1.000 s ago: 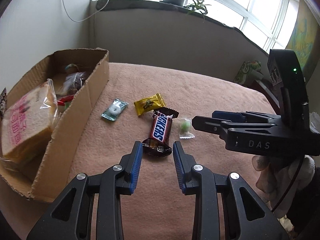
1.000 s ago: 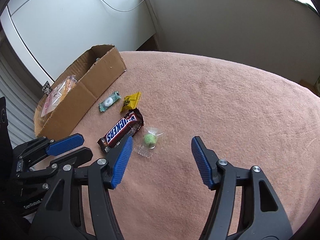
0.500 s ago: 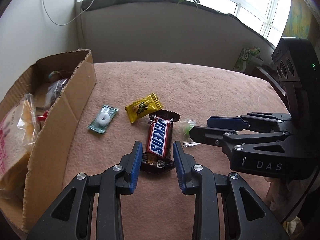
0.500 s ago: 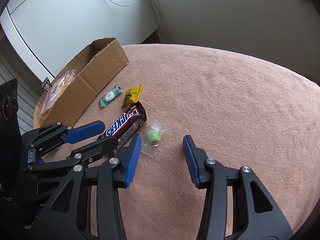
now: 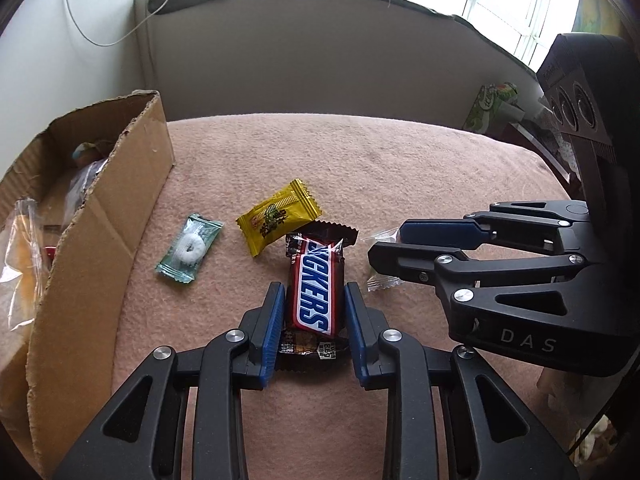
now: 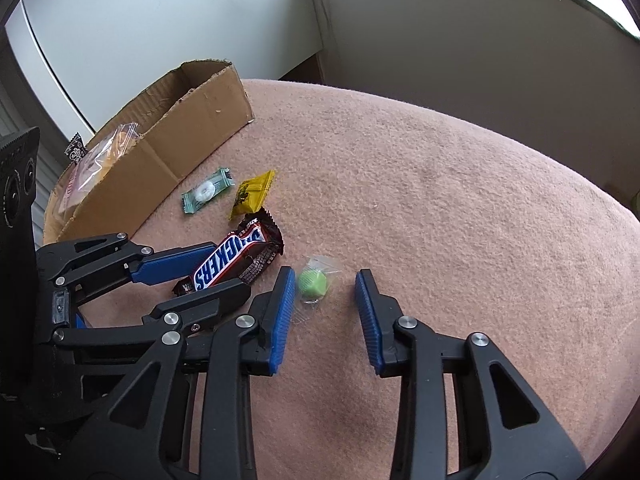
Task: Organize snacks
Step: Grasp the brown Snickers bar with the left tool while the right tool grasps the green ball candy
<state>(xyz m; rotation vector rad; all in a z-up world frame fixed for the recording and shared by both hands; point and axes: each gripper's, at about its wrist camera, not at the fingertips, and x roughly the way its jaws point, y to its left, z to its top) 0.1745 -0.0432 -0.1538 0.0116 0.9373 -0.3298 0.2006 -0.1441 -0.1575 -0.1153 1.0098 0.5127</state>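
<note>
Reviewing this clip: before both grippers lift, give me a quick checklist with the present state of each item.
1. Snickers bar between the left gripper fingers: ok; whether the closing pads already press it: cannot tell.
2. Green candy between the right gripper fingers: ok, though it sits nearer one of them.
3. Right grip made: not ok; the fingers are closing and a gap shows on the far side.
4. Yellow packet clear of the bar: not ok, the bar's end overlaps its corner.
5. Cardboard box open, with room: ok.
6. Mint packet clear of both grippers: ok.
</note>
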